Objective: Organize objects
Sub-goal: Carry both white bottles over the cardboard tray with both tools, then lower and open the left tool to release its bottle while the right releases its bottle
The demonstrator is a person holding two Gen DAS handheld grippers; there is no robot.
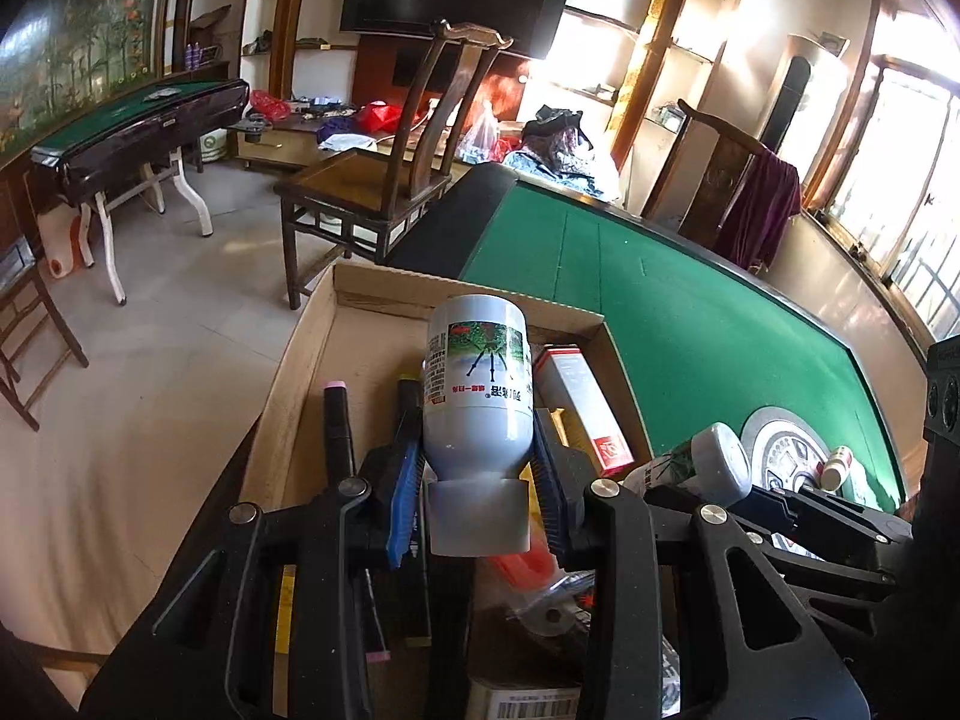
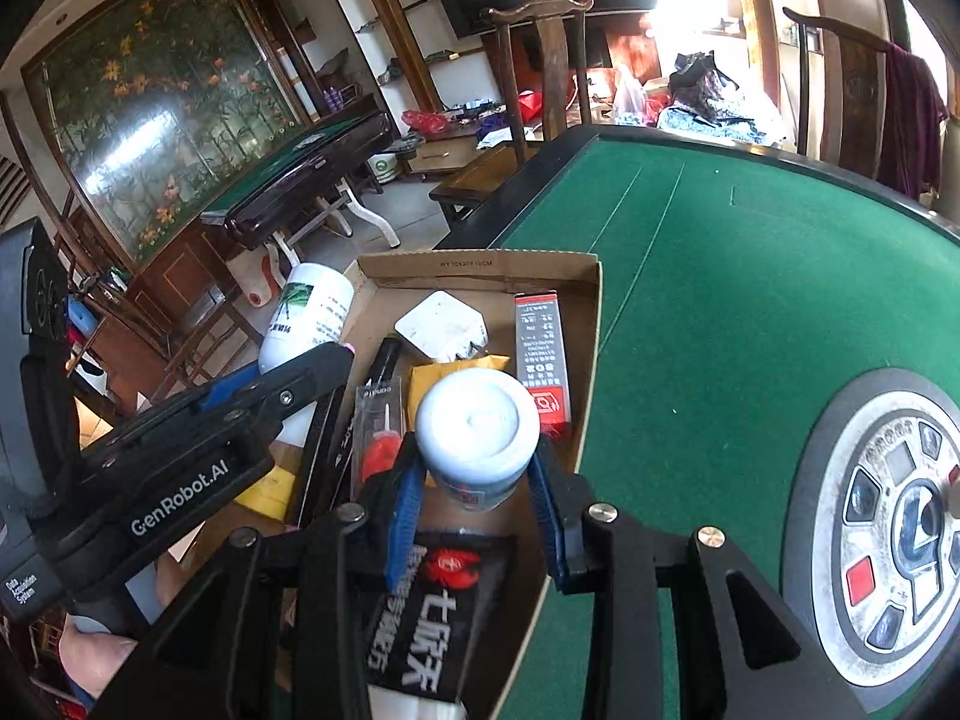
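Tongs (image 1: 477, 468) around smooth cylindrical bottle (image 1: 478, 384)

Sunlit room, green felt table (image 2: 750, 300)

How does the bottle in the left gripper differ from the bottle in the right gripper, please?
The left gripper's bottle is held near its neck, label facing the left camera; the right gripper's bottle points its flat end at the right camera. The left one hangs by the box's left edge; the right one above its contents. Both are white with green labels.
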